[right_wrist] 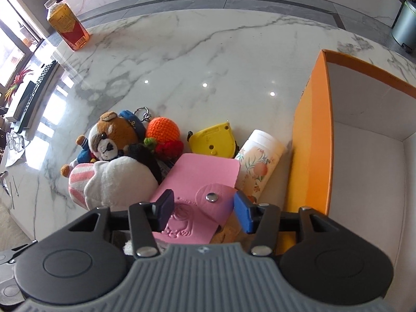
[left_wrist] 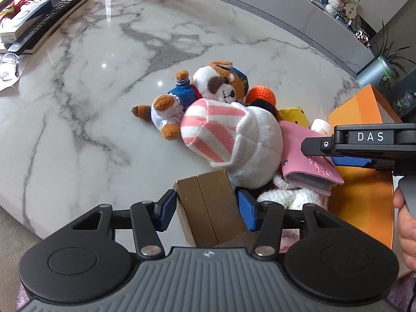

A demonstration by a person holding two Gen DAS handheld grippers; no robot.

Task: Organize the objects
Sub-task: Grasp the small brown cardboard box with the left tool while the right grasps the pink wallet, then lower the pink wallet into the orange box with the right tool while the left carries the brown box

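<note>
Setting: a home living area. Evidence: polished marble-look table [left_wrist: 109, 59] carrying household clutter, namely remote controls [left_wrist: 49, 13], eyeglasses [left_wrist: 9, 65], a bottle of amber liquid [right_wrist: 68, 26] and plush toys [left_wrist: 208, 85]. Background: long low cabinet [left_wrist: 299, 5] with small ornaments, a potted plant [left_wrist: 384, 62] on the floor, and a window [right_wrist: 15, 39] at left.

Brown box's [left_wrist: 210, 205] lower end behind gripper body; bottle [right_wrist: 68, 26] cap cropped.

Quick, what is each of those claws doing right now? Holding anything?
Left gripper: closed on the brown box.
Right gripper: open above the pink wallet, holding nothing.
</note>
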